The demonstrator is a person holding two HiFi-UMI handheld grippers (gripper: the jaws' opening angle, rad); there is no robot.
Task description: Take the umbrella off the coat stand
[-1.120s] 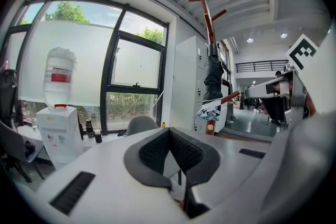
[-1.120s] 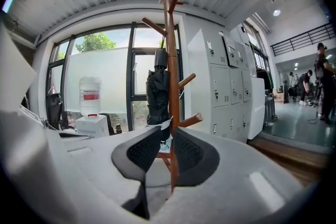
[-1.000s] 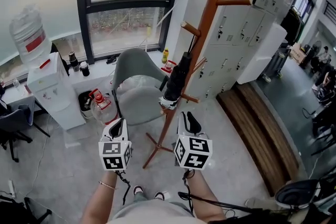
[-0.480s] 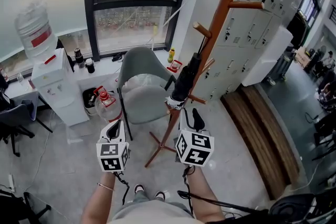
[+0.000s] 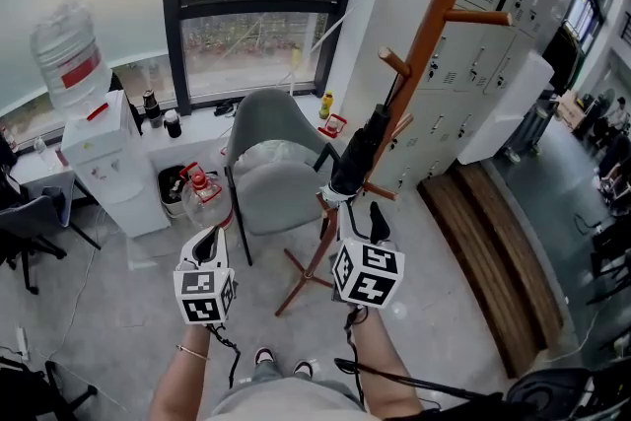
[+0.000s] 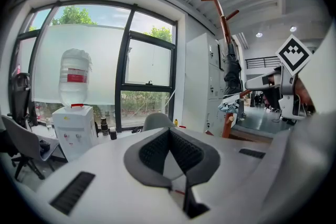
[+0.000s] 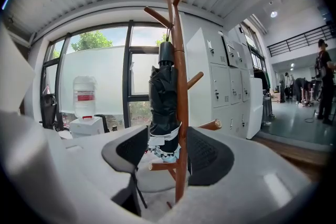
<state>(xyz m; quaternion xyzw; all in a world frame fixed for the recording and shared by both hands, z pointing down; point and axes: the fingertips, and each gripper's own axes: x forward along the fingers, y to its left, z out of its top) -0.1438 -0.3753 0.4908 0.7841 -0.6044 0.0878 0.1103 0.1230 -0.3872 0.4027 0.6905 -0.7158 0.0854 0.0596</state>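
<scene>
A black folded umbrella [image 5: 360, 153] hangs head-down along the pole of a brown wooden coat stand [image 5: 434, 25]. My right gripper [image 5: 360, 214] sits just below and in front of its lower end. In the right gripper view the umbrella [image 7: 164, 97] and the coat stand pole [image 7: 181, 165] line up in the gap of the right gripper [image 7: 167, 139]. Its jaws are opening and the pads touch nothing. My left gripper [image 5: 209, 242] hangs to the left, shut and empty. The left gripper [image 6: 169, 132] looks toward the window, with the umbrella [image 6: 231, 73] off to its right.
A grey chair [image 5: 268, 177] stands right behind the stand. A water jug [image 5: 197, 197] sits on the floor beside a white dispenser [image 5: 99, 163]. White lockers [image 5: 483, 64] and a low wooden platform [image 5: 493, 242] are on the right, with people beyond.
The right gripper's jaws have spread apart, and it has edged closer to the umbrella's lower end. The left gripper has drifted a little left and lower in the head view.
</scene>
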